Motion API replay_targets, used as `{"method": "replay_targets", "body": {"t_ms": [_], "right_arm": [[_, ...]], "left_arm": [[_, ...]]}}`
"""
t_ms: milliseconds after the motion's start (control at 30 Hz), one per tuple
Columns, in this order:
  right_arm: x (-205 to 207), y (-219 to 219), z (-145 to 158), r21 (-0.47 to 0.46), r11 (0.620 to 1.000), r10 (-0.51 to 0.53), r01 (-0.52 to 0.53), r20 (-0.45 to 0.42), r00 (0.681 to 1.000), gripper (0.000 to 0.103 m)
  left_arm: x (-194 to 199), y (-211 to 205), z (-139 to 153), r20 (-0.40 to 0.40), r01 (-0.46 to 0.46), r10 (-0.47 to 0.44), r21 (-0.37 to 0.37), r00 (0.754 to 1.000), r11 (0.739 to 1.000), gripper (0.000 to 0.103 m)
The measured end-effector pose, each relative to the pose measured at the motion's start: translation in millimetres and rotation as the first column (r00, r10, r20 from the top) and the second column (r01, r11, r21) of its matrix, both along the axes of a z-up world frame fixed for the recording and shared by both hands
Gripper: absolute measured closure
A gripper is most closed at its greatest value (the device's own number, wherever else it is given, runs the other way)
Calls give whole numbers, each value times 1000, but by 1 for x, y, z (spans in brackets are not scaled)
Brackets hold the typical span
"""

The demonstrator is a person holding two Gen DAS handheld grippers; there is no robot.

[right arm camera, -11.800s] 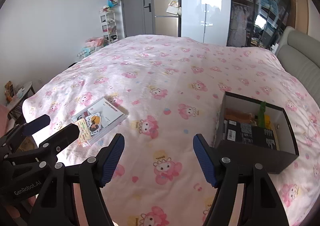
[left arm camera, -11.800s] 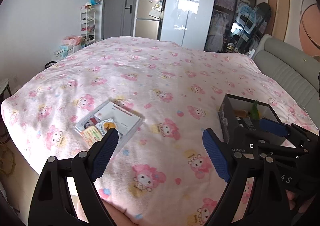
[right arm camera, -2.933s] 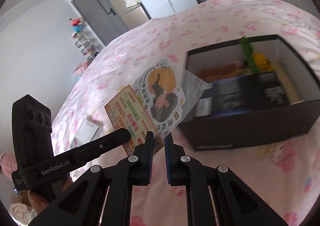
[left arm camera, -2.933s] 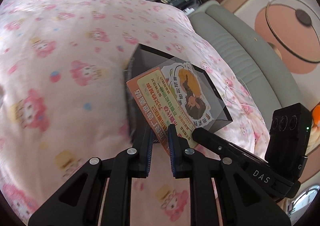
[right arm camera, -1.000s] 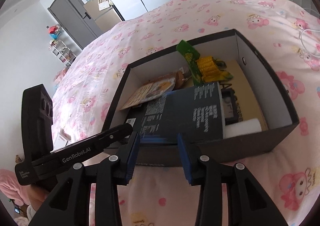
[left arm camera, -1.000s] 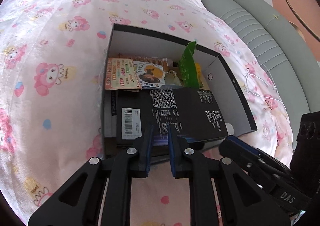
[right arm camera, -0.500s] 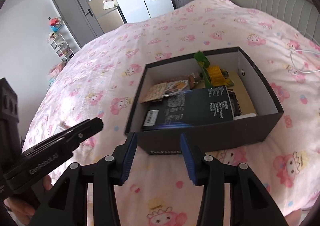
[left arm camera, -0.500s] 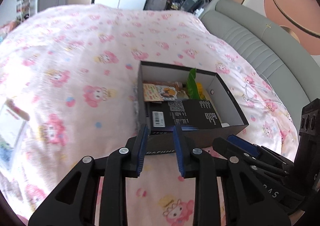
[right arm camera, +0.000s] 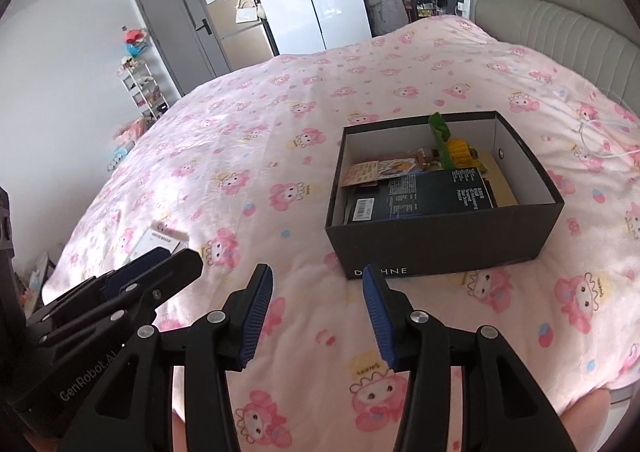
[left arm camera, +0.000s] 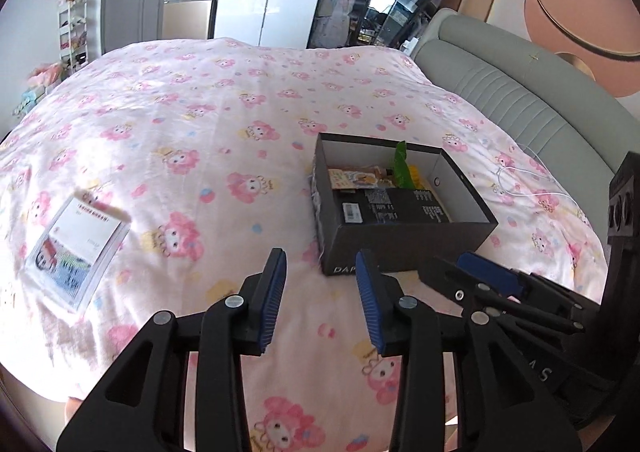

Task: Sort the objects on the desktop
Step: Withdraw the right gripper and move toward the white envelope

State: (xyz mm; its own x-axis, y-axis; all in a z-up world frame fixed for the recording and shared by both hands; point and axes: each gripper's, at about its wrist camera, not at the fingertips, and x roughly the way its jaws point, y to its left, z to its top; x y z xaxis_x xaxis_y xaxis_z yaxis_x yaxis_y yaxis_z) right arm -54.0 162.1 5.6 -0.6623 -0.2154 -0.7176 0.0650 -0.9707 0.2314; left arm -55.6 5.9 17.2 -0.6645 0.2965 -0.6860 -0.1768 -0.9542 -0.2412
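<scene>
A black open box (left arm camera: 404,238) (right arm camera: 440,242) stands on the pink bed. Inside lie a dark flat package (right arm camera: 416,198), the orange sticker card in its clear sleeve (right arm camera: 380,170) (left arm camera: 352,177), and green and yellow items (right arm camera: 448,142). A white booklet in a clear sleeve (left arm camera: 76,248) (right arm camera: 160,242) lies on the bed to the left. My left gripper (left arm camera: 320,292) is open and empty, in front of the box. My right gripper (right arm camera: 318,306) is open and empty, just before the box's front wall.
The pink patterned duvet (left arm camera: 200,124) covers the whole bed. A grey padded headboard (left arm camera: 520,100) runs along the right. A white cable (right arm camera: 600,140) lies on the bed right of the box. Wardrobes and a shelf stand at the far wall.
The sticker card went from both grippers into the box. Both grippers let go, opened wider and pulled back from the box toward the near bed edge.
</scene>
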Motion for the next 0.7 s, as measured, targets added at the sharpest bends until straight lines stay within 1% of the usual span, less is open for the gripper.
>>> {"method": "replay_targets", "body": {"t_ms": [133,333,500,633,700], "right_arm": [[4,-13,2,18,1000,23,-23,-6,1000,60],[8,-33,3,35,998,56,-56,-7,998,60],[2,-51,-1,52,994,91,-91,4,996,60],[-5,-75,0,104,984,144,-142,-12,990,60],[-11,-85,0,94,981,172,-171,-5,985,60]], "left_arm": [[9,-12,1,-2,-23,23,-2,1000,1000,67],[17,-29,3,-5,-60,59,-26,998,998,66],[18,-47,-2,7,-107,107,-34,994,994,66],[17,-67,-4,10,-154,155,-26,988,988,67],[16,-78,-4,11,-178,178,-23,984,984,67]]}}
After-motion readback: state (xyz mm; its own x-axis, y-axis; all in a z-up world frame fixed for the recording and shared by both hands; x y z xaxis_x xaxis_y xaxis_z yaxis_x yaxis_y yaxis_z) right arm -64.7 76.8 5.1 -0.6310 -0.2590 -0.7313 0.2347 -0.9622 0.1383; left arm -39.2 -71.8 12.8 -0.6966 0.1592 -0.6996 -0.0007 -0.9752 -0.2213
